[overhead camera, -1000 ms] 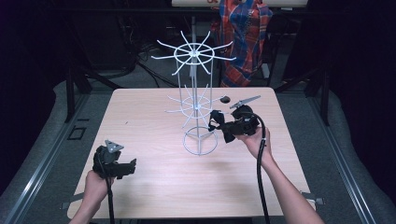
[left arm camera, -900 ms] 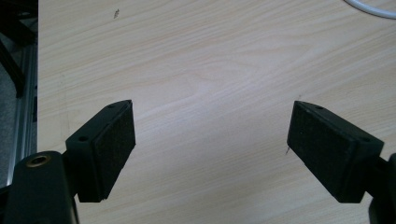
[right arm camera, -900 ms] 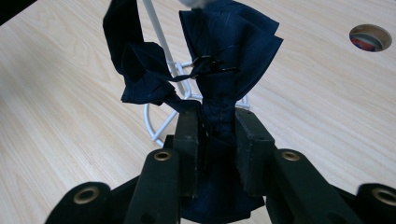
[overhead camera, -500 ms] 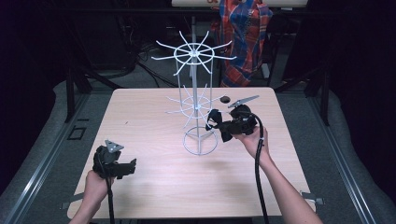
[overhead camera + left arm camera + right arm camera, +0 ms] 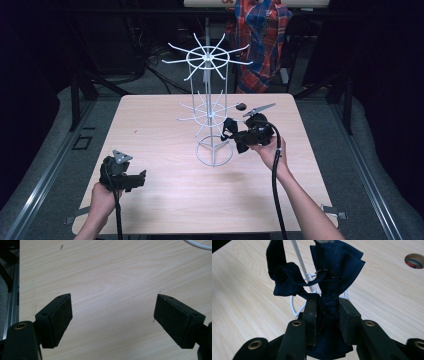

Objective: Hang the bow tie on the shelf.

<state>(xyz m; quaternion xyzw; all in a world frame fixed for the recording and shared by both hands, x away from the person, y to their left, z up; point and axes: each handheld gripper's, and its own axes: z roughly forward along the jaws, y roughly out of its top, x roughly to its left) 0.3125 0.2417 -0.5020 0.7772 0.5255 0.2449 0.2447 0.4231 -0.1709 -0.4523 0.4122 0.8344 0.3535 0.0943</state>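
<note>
A white wire display rack [image 5: 209, 115] with spoke arms stands mid-table. My right gripper [image 5: 231, 131] is level beside its lower tier, just right of the pole. In the right gripper view its jaws [image 5: 329, 307] pinch the middle of a dark navy cloth bow [image 5: 337, 267]; they have just been opening slightly, with the bow still pressed between the pads. The bow's strap loops around a rack wire [image 5: 298, 255]. My left gripper [image 5: 139, 177] rests at the table's front left, and its jaws [image 5: 113, 307] stand wide open over bare wood.
The rack's round base ring [image 5: 214, 152] sits on the light wooden table [image 5: 150, 130]. A small oval hole [image 5: 241, 106] lies behind the right gripper. A person in a plaid shirt [image 5: 262, 40] stands beyond the far edge.
</note>
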